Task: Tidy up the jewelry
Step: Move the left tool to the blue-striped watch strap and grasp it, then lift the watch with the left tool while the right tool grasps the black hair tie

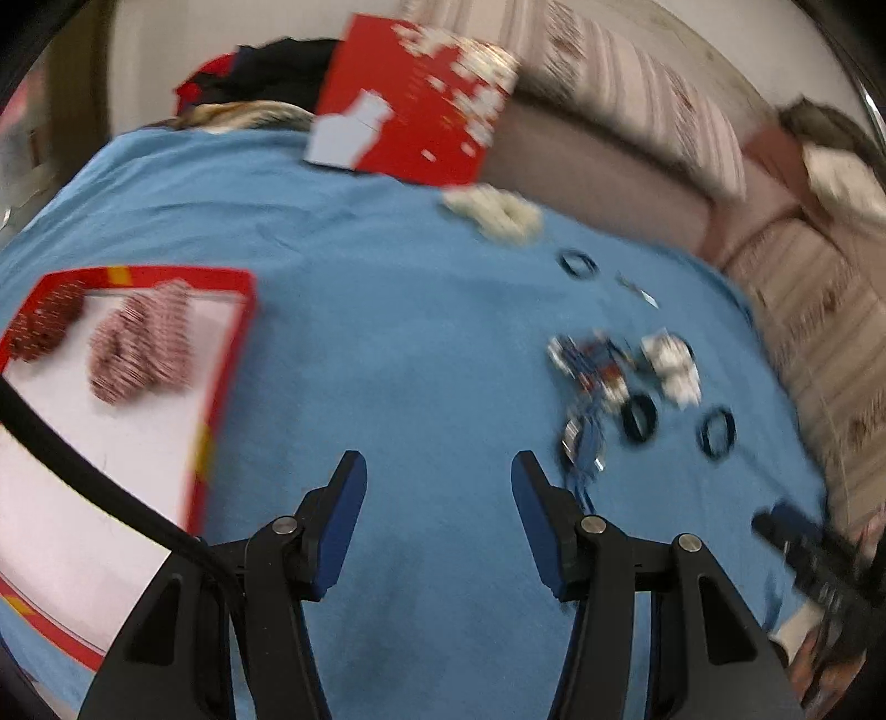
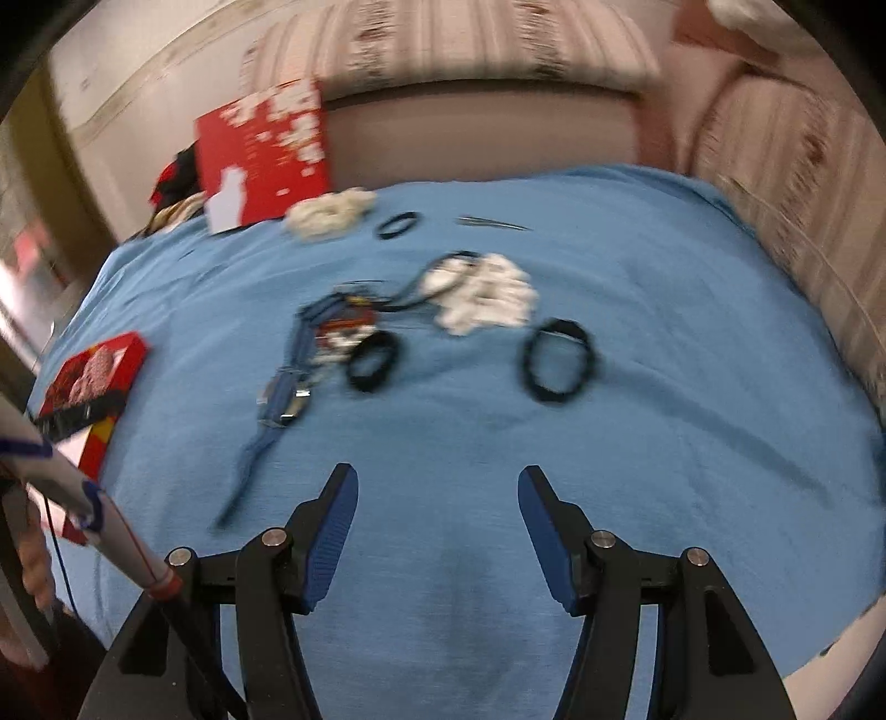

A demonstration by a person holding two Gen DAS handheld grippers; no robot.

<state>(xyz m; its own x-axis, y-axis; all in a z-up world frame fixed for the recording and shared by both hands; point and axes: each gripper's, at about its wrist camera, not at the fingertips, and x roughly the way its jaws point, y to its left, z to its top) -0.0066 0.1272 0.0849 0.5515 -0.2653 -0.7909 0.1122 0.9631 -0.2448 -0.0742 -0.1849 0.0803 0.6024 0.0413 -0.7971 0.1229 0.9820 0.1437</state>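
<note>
Jewelry lies on a blue cloth [image 2: 554, 526]. There is a tangled blue strand with coloured beads [image 2: 310, 343] [image 1: 592, 376], a heap of white beads [image 2: 487, 299] [image 1: 673, 368] and two black bracelets [image 2: 374, 360] [image 2: 559, 360]. A third black bracelet [image 2: 397, 224] and cream beads [image 2: 332, 213] lie farther back. An open red box [image 1: 221, 387] at the left holds red-and-white beaded bracelets [image 1: 144, 349]. My left gripper [image 1: 437, 471] is open over bare cloth between the box and the pile. My right gripper [image 2: 437, 482] is open with nothing in it, short of the pile.
A red lid [image 1: 410, 105] [image 2: 266, 155] leans upright at the cloth's far edge against a striped sofa [image 2: 470, 50]. A thin metal piece [image 2: 493, 223] lies near the back. A hand [image 2: 33, 570] and a cable show at the left of the right wrist view. Both views are motion-blurred.
</note>
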